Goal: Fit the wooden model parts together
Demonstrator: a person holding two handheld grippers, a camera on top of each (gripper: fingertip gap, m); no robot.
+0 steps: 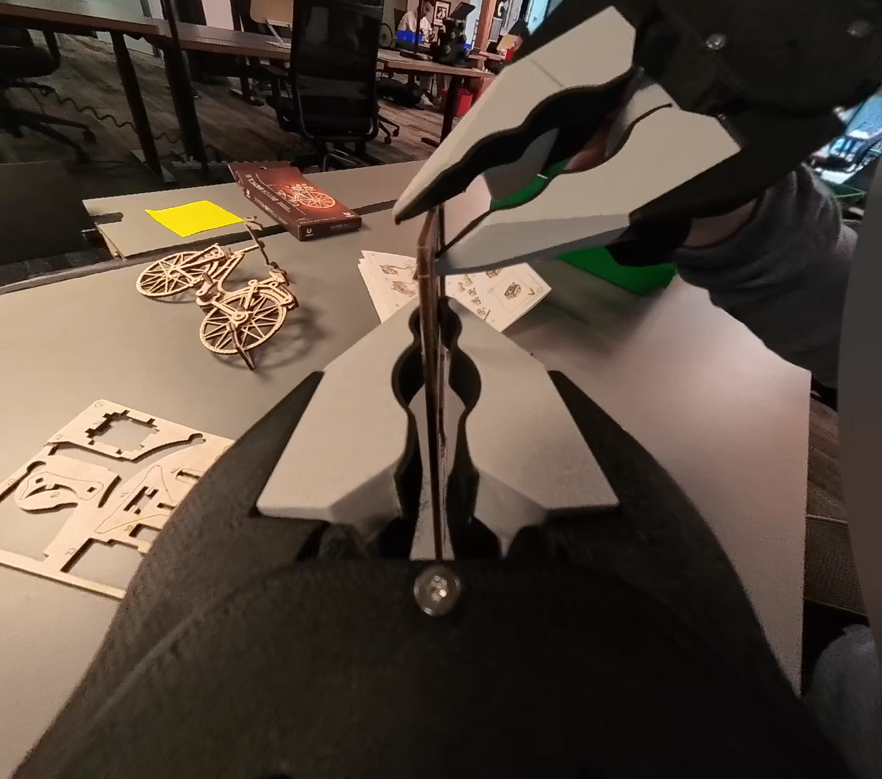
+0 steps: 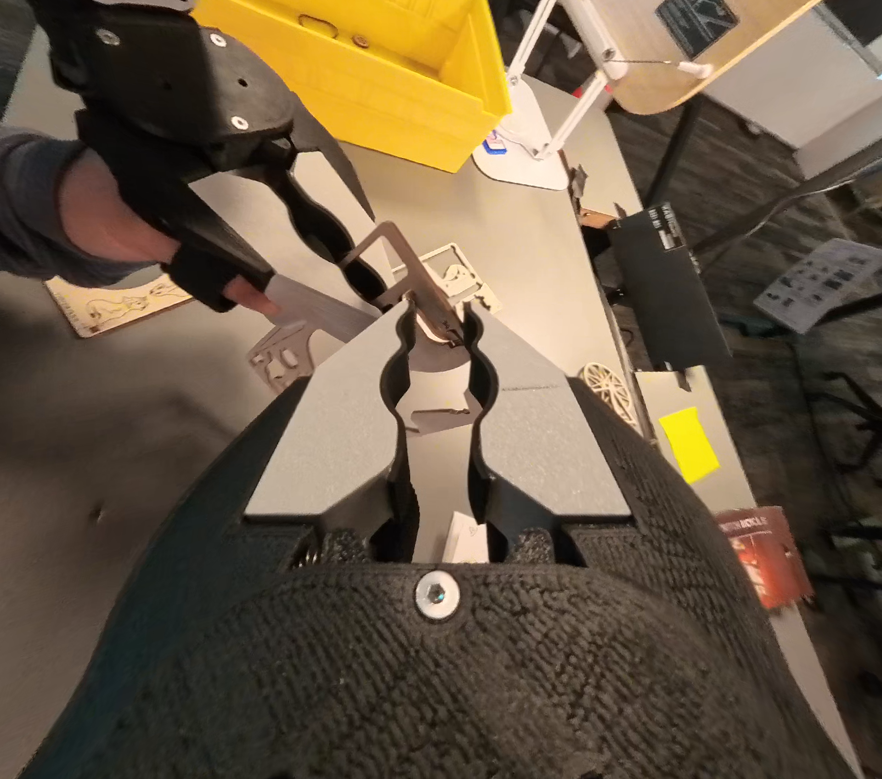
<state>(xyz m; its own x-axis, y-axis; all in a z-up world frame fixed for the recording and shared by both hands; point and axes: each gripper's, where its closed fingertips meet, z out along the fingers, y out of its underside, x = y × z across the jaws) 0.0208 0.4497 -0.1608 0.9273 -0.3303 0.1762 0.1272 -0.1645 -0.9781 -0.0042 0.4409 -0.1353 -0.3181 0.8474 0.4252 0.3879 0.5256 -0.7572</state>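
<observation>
A thin wooden parts sheet [image 1: 432, 374] stands edge-on between the fingers of my left gripper [image 1: 432, 317], which is shut on it above the grey table [image 1: 119, 350]. My right gripper [image 1: 422, 241] reaches in from the upper right and pinches the sheet's top edge. In the right wrist view the sheet [image 2: 398, 260] is a cut-out frame held by the left gripper [image 2: 362, 274], and my right gripper [image 2: 436, 314] closes around a small part on its edge. A finished wooden bicycle model [image 1: 215, 298] stands on the table to the left.
Another cut-out sheet [image 1: 95, 484] lies at the near left. The kit box [image 1: 296, 202], a yellow note [image 1: 193, 217] and instruction pages [image 1: 477, 293] lie farther back. A yellow bin [image 2: 358, 54], a white lamp base [image 2: 520, 145] and more sheets [image 2: 281, 355] sit on the table. My left and right fingertips are right by each other. From either gripper's tips it is about 25 cm to the finished wooden bicycle model [image 1: 215, 298].
</observation>
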